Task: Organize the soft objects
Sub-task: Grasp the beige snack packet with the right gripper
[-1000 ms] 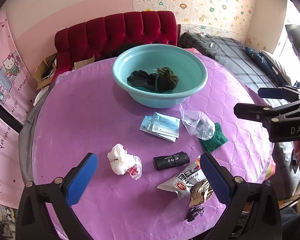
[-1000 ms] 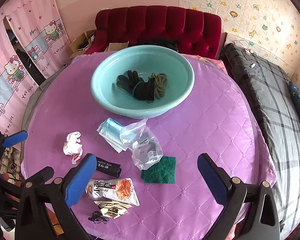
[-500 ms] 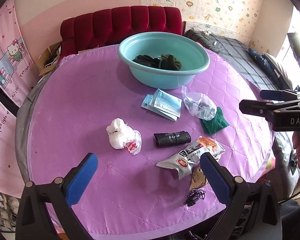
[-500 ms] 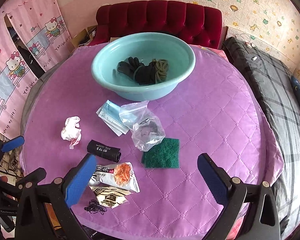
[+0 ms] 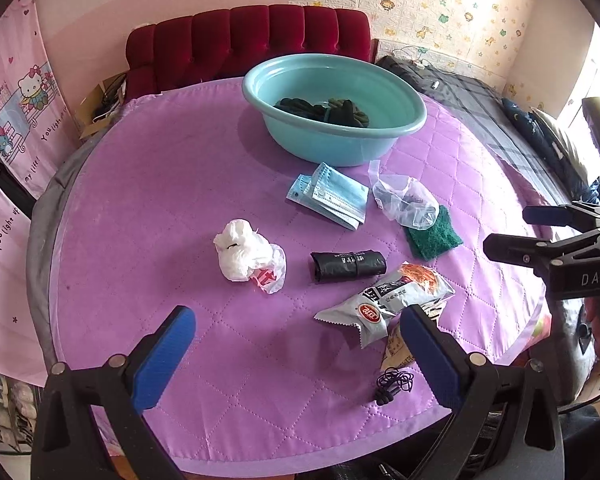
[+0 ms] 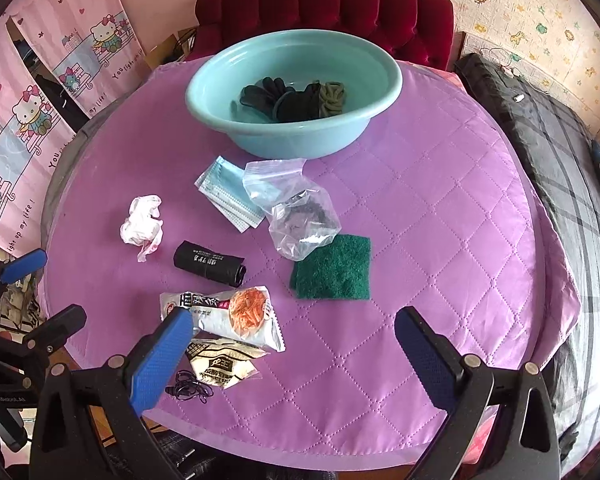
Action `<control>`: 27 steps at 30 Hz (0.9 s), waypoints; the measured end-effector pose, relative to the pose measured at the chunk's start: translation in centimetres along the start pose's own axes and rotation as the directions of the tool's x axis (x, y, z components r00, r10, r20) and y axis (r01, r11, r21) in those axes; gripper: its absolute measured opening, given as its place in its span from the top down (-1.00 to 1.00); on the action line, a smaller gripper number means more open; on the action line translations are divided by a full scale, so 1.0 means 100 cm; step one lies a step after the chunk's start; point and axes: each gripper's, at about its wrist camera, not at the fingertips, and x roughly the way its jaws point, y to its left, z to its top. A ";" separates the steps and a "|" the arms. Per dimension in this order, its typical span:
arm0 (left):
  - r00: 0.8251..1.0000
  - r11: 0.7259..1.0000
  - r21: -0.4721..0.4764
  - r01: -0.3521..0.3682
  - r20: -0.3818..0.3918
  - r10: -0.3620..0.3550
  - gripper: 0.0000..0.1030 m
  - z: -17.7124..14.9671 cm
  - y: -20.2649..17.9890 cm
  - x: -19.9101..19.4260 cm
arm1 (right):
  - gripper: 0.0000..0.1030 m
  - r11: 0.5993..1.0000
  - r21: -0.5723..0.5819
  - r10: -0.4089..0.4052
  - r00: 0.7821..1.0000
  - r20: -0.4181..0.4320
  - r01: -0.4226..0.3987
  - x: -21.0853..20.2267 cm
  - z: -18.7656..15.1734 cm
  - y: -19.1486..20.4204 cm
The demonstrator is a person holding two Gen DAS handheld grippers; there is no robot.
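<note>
The left gripper [image 5: 298, 344] and the right gripper [image 6: 294, 346] both hang with jaws spread wide, holding nothing, above the near edge of the purple table [image 6: 440, 216]. The landmark is the teal basin [image 6: 220, 80] at the far side — dark gloves [image 6: 284, 98] lie inside it. Just in front of the basin lie blue face masks [image 5: 332, 196] and a clear plastic bag [image 6: 296, 216]; a green scouring pad [image 6: 334, 268] touches the bag — nearer still, a crumpled white bag [image 5: 246, 256].
</note>
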 end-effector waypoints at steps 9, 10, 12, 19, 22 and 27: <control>0.999 1.000 0.003 -0.006 -0.031 0.006 -1.00 -0.012 0.003 0.009 | -1.00 0.999 -0.031 0.025 0.998 -0.064 -0.027 0.022 -0.013 0.019; 0.999 1.000 0.009 -0.005 -0.036 0.006 -1.00 -0.013 0.002 0.010 | -1.00 0.999 -0.034 0.024 0.997 -0.069 -0.026 0.024 -0.014 0.021; 0.999 1.000 0.016 -0.004 -0.044 0.004 -1.00 -0.016 0.003 0.013 | -1.00 0.999 -0.039 0.020 0.996 -0.082 -0.023 0.029 -0.017 0.025; 0.997 0.999 0.034 -0.001 -0.072 0.004 -1.00 -0.025 0.006 0.023 | -1.00 0.998 -0.046 0.035 0.991 -0.132 -0.042 0.048 -0.028 0.037; 0.997 0.999 0.038 0.002 -0.082 0.001 -1.00 -0.029 0.008 0.028 | -1.00 0.998 -0.051 0.035 0.988 -0.151 -0.043 0.057 -0.033 0.043; 0.995 0.999 0.045 0.013 -0.102 -0.008 -1.00 -0.034 0.010 0.035 | -1.00 0.998 -0.043 0.046 0.982 -0.183 -0.055 0.076 -0.037 0.048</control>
